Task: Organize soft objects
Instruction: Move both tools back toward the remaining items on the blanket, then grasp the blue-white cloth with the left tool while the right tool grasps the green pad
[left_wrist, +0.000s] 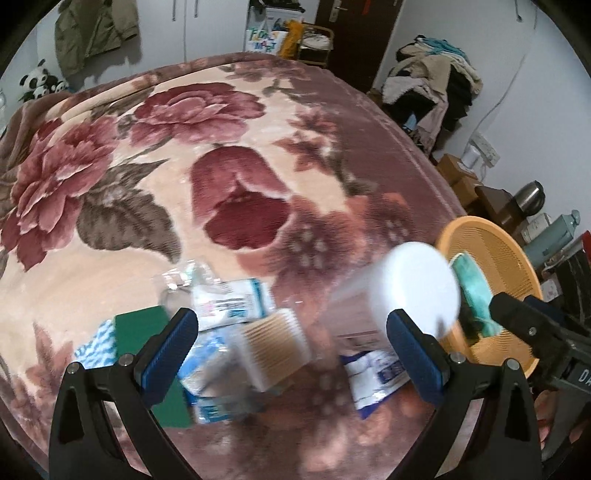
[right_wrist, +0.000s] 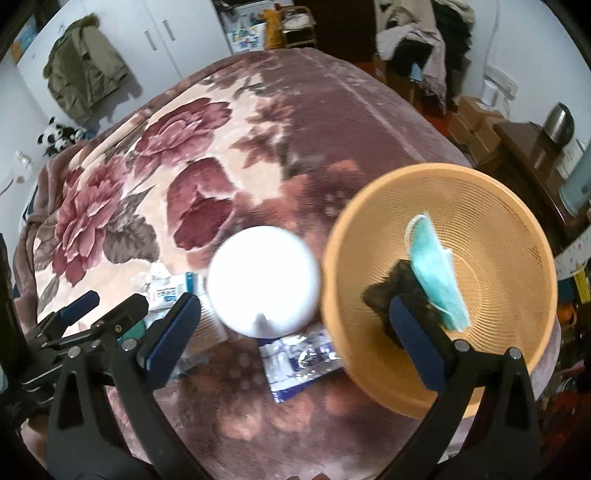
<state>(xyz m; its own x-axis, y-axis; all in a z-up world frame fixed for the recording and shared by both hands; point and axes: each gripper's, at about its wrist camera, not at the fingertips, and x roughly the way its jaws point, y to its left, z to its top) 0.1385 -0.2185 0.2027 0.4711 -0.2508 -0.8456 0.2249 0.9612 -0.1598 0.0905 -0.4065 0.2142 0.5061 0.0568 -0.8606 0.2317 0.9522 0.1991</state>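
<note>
Both claws, left claw (left_wrist: 291, 354) and right claw (right_wrist: 295, 332), gape empty; risk: nudging upright white cylinder (right_wrist: 263, 281) against basket (right_wrist: 517, 229), spilling mask (right_wrist: 434, 275).

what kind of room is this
Most likely a bedroom: a floral plush blanket covers a bed, white wardrobe doors line the far wall, and clothes lie heaped on a chair.

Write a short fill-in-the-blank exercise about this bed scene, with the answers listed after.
1. The teal face mask lies inside the ______ basket.
2. The white round container stands on the ______-patterned blanket, left of the basket.
3. The box of cotton swabs shows between the fingers of the ______ tool.
4. Both the left tool and the right tool have their jaws ______.

Answers: orange; flower; left; open
</note>
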